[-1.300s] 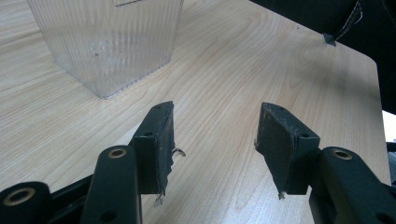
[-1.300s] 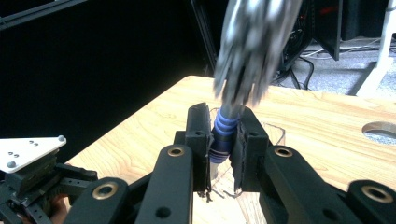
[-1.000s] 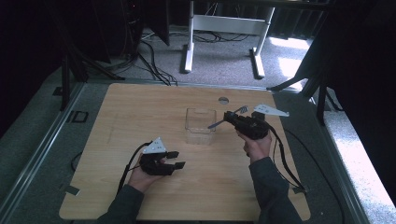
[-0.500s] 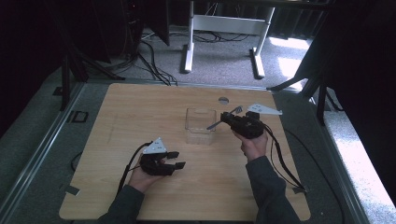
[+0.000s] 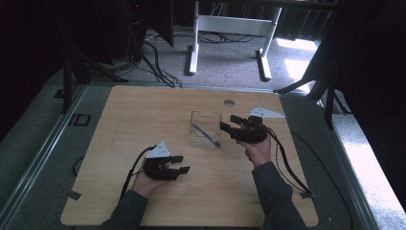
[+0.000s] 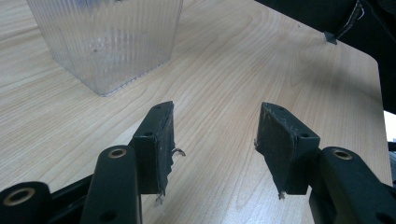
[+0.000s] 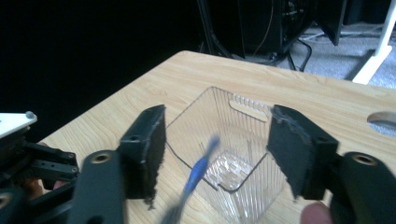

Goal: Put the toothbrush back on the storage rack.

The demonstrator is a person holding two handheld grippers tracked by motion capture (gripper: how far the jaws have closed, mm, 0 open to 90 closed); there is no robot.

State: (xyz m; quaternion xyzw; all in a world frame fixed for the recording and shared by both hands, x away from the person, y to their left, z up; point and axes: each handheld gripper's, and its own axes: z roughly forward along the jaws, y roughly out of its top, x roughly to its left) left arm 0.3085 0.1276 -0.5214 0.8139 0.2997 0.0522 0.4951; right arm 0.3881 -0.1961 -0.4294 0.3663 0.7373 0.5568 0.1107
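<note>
A clear ribbed plastic box (image 5: 206, 115) stands at the middle of the wooden table (image 5: 143, 110). A blue pen (image 5: 206, 135) lies slanted in it, blurred in the right gripper view (image 7: 196, 172). My right gripper (image 5: 229, 123) hangs just right of the box. Its jaws have just been opening and stand wide (image 7: 217, 140), the pen between them but untouched, the box (image 7: 245, 109) below. My left gripper (image 5: 181, 164) rests on the table near the front left, open and empty (image 6: 212, 135), a box corner (image 6: 107, 42) ahead of it.
A round hole (image 5: 229, 102) is cut in the table behind the box. White desk legs (image 5: 194, 43) and floor cables (image 5: 153, 57) lie beyond the far edge. My left gripper (image 7: 42, 158) shows at the left of the right gripper view.
The right gripper was shut on the pen above the box; its jaws now stand open and the pen has dropped into the box. The left gripper has not moved.
</note>
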